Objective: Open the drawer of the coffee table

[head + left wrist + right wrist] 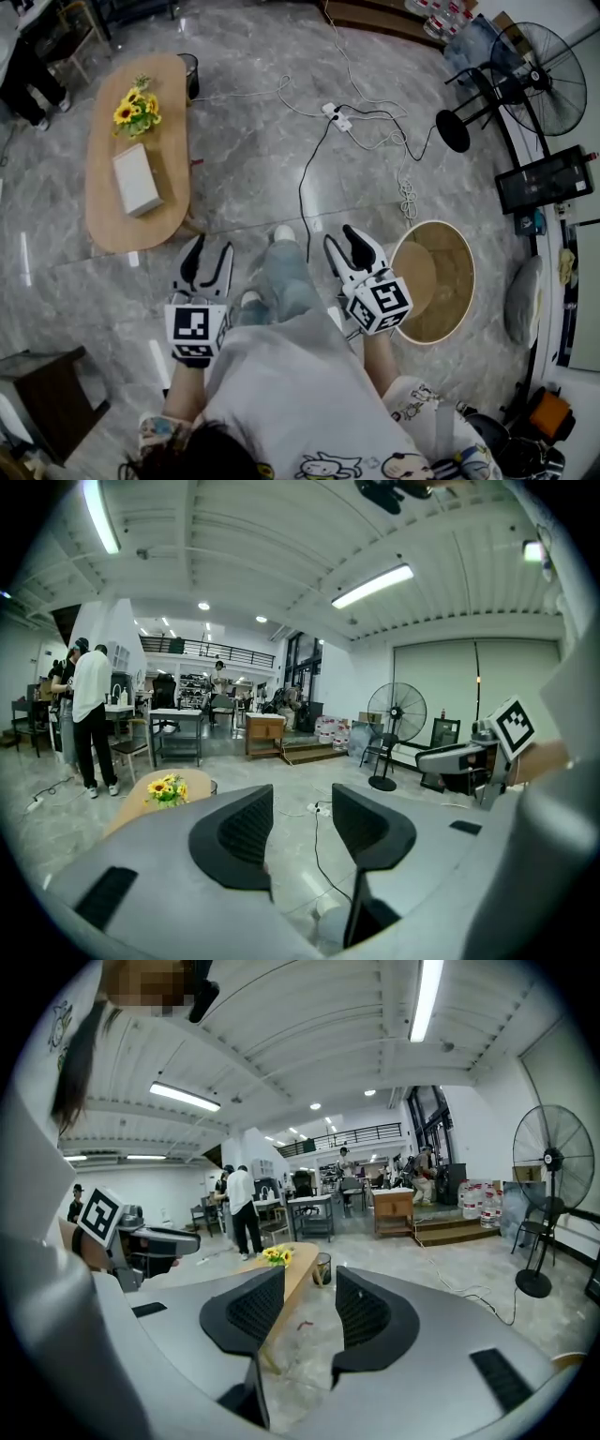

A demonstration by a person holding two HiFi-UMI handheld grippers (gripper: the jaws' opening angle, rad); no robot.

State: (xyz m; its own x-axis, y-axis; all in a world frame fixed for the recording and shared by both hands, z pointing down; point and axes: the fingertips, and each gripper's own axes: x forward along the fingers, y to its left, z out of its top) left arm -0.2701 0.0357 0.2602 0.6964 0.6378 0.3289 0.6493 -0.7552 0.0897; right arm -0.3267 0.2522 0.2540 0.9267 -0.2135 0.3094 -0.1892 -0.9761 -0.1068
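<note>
Grey marbled floor spreads out under me, and the coffee table [103,211], a long oval with a wooden top, stands ahead and to my left, apart from both grippers. From above I see only its top, which carries a bunch of sunflowers [136,106] and a white box [137,180]; I cannot make out the drawer. A small dark bin [189,73] sits at the table's far end.

My left gripper [210,251] hangs just short of the table's near end, jaws well apart with only floor between them. My right gripper [345,241] is likewise parted and empty; through its jaws I see the table's edge farther off.

A black cable [305,192] runs along the floor from near my shoe [283,233] to a power strip [336,116]. A round woven table [457,281] stands just beside my right gripper, a floor fan [542,77] well beyond it, and a dark stool [47,394] at my left.
</note>
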